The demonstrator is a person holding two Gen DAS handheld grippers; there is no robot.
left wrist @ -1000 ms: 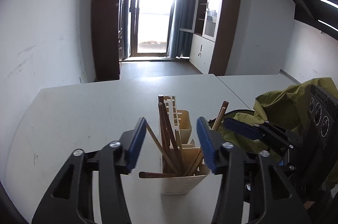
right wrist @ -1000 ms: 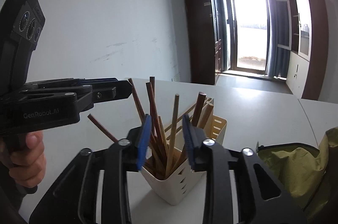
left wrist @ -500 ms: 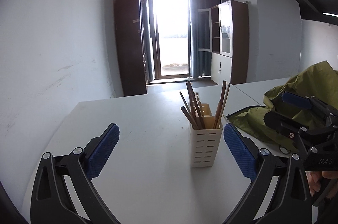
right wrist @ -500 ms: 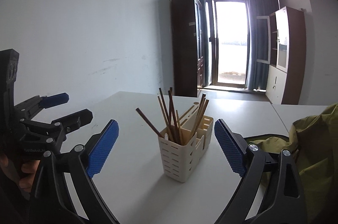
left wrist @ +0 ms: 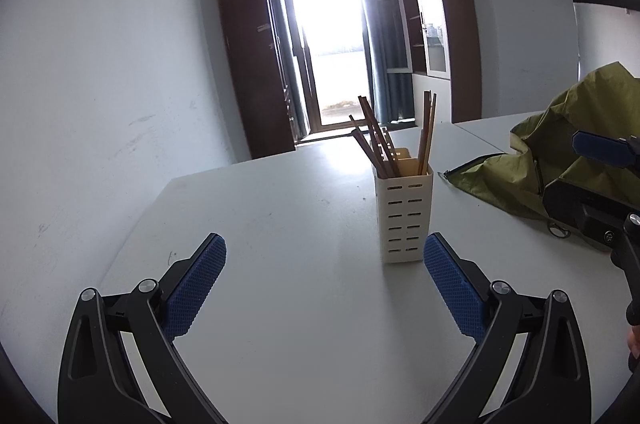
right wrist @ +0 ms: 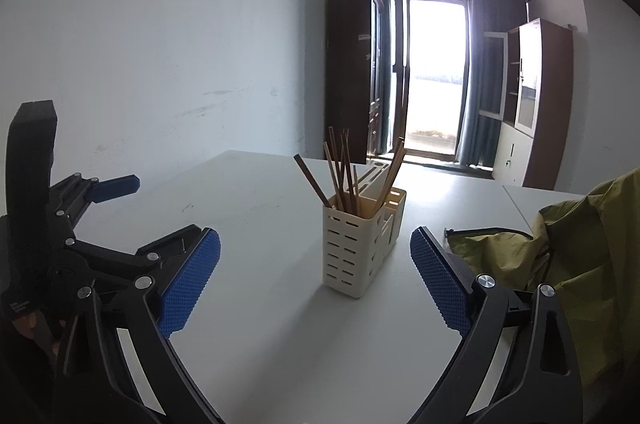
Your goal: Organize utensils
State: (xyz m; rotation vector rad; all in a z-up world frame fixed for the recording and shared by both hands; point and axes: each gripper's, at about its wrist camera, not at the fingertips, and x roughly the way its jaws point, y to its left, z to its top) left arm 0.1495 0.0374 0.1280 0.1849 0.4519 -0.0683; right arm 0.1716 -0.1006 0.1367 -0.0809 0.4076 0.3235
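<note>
On table (right wrist: 260, 324): chopsticks (right wrist: 344, 180) in holder (right wrist: 352, 248) | both jaws wide, empty | writing unreadable

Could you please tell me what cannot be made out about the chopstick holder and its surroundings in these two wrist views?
- Chopsticks, both views: lower ends hidden inside the holder.
- Holder's rear compartments, left wrist view: hidden behind its front wall.
- Green bag, both views: cut off by the right edge.
- Outside the doorway: washed out by glare.
</note>
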